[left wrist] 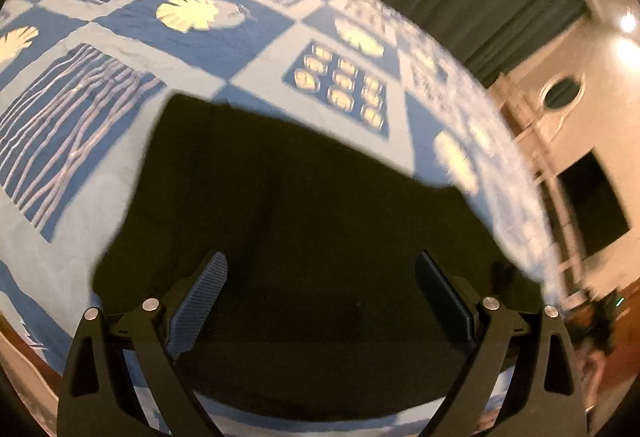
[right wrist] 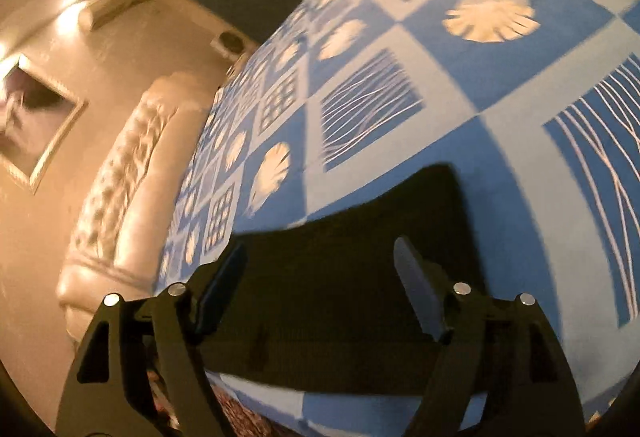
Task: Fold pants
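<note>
Pants (left wrist: 304, 221), black and folded flat, lie on my blue patterned bedspread (left wrist: 132, 157) near its front edge. My left hand-held gripper (left wrist: 320, 297) and right hand-held gripper (right wrist: 320, 277) hover over them, each with 2 fingers spread, holding nothing.

Bed (left wrist: 120, 205), blue patterned cover; black pants (left wrist: 304, 221) lying flat on it.

Pants (left wrist: 304, 205) lie flat on the bedspread (left wrist: 120, 197) near its front edge (headboard (right wrist: 120, 173) to the left), beneath both spread grippers.
</note>
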The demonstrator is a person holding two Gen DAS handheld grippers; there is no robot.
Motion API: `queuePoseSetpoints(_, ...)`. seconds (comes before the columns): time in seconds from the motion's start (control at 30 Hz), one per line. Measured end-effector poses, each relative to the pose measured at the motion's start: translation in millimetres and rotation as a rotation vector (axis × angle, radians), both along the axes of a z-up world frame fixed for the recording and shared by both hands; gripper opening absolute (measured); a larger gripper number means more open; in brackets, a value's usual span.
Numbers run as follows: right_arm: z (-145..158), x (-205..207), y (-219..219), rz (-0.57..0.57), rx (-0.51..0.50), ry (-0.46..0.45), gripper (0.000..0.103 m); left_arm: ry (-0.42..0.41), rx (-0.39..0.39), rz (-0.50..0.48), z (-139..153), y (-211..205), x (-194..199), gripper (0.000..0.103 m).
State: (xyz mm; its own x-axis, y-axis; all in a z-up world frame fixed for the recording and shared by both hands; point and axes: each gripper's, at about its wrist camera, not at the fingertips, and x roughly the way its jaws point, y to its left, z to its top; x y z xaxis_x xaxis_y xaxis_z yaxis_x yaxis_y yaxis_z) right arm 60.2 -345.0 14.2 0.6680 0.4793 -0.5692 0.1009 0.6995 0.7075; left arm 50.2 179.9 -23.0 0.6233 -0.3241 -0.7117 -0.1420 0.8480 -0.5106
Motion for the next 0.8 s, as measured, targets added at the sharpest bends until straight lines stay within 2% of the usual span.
queuePoseSetpoints(0.17,8,-17,48,0.085,-0.126,-0.013,0.082,-0.046,-0.064,0.041,12,48,-13,0.094)
queuePoseSetpoints(0.3,3,-22,70,0.125,-0.138,0.008,0.082,0.001,-0.176,0.063,-7,87,-17,0.094)
queuePoseSetpoints(0.37,0,-24,76,0.132,-0.145,0.018,0.082,0.038,-0.271,0.029,-22,98,-14,0.094)
queuePoseSetpoints(0.47,-1,-26,81,0.141,-0.150,0.023,0.082,0.060,-0.346,-0.022,-34,98,-8,0.094)
queuePoseSetpoints(0.57,-3,-28,85,0.149,-0.141,0.026,0.082,0.084,-0.374,-0.055,-44,93,-1,0.094)
queuePoseSetpoints(0.67,-4,-30,89,0.159,-0.132,0.029,0.083,0.069,-0.440,-0.032,-49,95,0,0.094)
queuePoseSetpoints(0.73,-5,-29,92,0.165,-0.134,0.033,0.083,0.043,-0.519,-0.009,-52,98,-2,0.094)
queuePoseSetpoints(0.77,-5,-29,93,0.168,-0.133,0.036,0.083,0.039,-0.530,0.000,-53,98,-3,0.090)
queuePoseSetpoints(0.8,-8,-29,95,0.174,-0.129,0.042,0.083,0.041,-0.522,0.006,-54,96,-3,0.083)
